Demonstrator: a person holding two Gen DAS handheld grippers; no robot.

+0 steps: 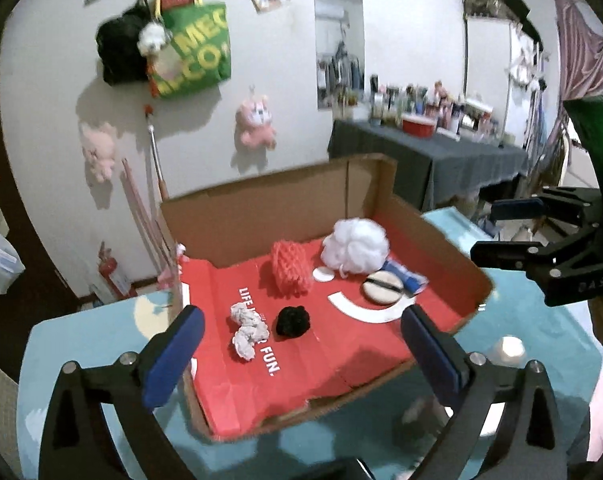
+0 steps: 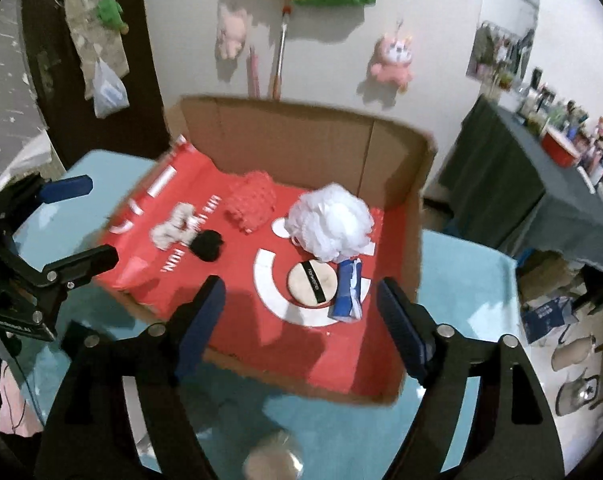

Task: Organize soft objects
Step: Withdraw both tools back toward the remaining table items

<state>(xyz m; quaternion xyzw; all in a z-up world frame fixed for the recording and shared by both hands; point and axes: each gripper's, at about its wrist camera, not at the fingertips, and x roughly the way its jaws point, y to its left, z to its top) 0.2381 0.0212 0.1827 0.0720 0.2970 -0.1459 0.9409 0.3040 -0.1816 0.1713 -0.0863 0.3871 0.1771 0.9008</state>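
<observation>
An open cardboard box [image 1: 261, 208] with a red paper lining stands on the light blue table. In it lie a white bath pouf [image 1: 355, 245], a red mesh sponge [image 1: 289, 274], a black scrunchie [image 1: 292, 321], a white scrunchie [image 1: 247, 332], a round beige powder puff [image 1: 382, 289] and a blue tissue pack [image 1: 407, 278]. My left gripper [image 1: 301, 336] is open and empty above the box's near edge. My right gripper [image 2: 301, 300] is open and empty above the box's front, near the powder puff [image 2: 311, 284] and the pouf [image 2: 329, 222]. It also shows at the right of the left wrist view [image 1: 509, 226].
The blue table [image 1: 101, 332] carries the box. A round pale object [image 2: 273, 460] lies on the table in front of the box. A dark-clothed side table [image 1: 429, 156] with bottles stands at the back right. Bags and plush toys hang on the wall.
</observation>
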